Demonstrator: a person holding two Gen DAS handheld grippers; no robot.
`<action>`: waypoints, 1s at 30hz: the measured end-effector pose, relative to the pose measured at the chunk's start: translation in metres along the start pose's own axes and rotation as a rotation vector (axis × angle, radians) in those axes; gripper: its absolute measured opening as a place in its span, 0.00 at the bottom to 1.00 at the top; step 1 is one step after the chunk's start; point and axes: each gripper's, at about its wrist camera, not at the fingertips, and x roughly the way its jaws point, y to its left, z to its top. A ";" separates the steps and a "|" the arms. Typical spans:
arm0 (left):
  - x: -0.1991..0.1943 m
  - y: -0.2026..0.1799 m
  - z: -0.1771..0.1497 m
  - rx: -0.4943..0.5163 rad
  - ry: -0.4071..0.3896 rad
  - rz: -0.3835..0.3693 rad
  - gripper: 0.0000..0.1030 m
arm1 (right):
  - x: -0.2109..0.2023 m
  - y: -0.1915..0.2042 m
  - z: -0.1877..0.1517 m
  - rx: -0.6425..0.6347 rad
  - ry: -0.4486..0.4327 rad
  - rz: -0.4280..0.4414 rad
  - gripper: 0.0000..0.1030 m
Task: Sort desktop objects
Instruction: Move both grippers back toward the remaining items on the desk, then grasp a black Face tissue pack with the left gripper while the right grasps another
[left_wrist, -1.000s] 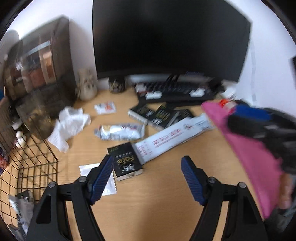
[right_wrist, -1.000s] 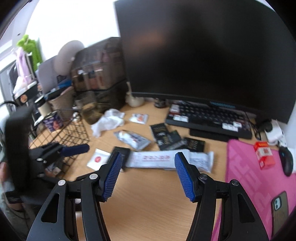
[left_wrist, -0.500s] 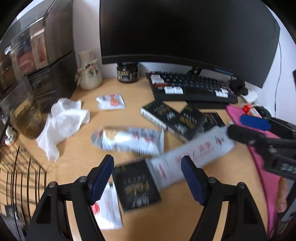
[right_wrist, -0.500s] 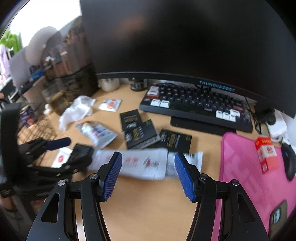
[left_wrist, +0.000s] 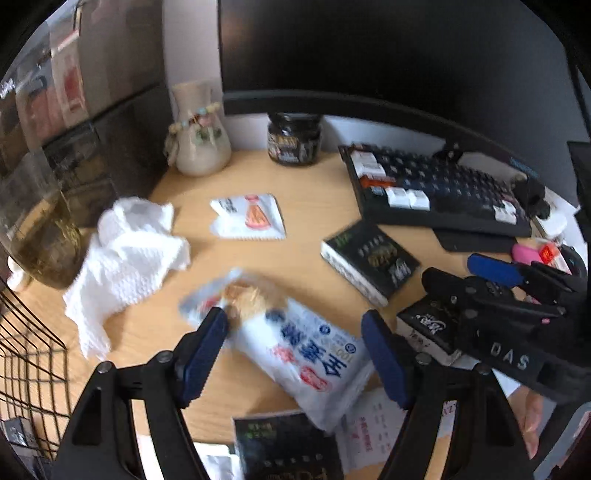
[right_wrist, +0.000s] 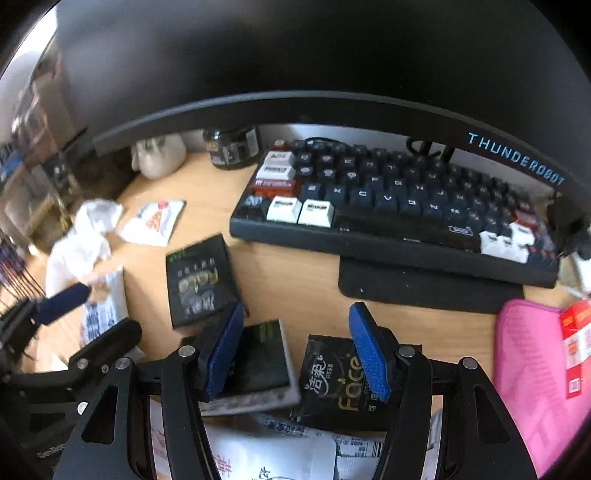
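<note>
My left gripper (left_wrist: 293, 339) stands open just above a white snack packet (left_wrist: 306, 347) with blue print, which lies flat on the wooden desk; the pads are clear of it. My right gripper (right_wrist: 295, 339) is open too, low over two black tissue packs: one (right_wrist: 258, 354) by its left finger and a "Face" pack (right_wrist: 332, 380) under its right finger. Another black pack (right_wrist: 201, 280) lies further back. A long white packet (right_wrist: 277, 454) shows below the right jaws. A crumpled white tissue (left_wrist: 125, 258) and a small white sachet (left_wrist: 251, 218) lie at the left.
A keyboard (right_wrist: 388, 206) sits under the dark monitor (right_wrist: 295, 55), with a black jar (left_wrist: 293, 138) and a pale vase (left_wrist: 199, 144) behind. A wire basket (left_wrist: 29, 362) is at the left edge. A pink mat (right_wrist: 535, 369) with a red box (right_wrist: 576, 343) lies right.
Both grippers have moved forward and down toward the desk. The left one now hangs over the white snack packet, the right one over the black packs. Neither jaw width has changed.
</note>
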 end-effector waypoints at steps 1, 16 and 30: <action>-0.001 -0.002 -0.002 0.016 0.002 0.004 0.76 | -0.003 0.002 -0.005 -0.008 0.005 0.003 0.58; -0.050 -0.024 -0.082 0.152 0.044 -0.078 0.74 | -0.074 0.009 -0.107 -0.003 0.039 0.050 0.58; -0.087 0.001 -0.091 0.119 -0.006 -0.053 0.74 | -0.131 -0.034 -0.135 0.122 -0.058 0.090 0.58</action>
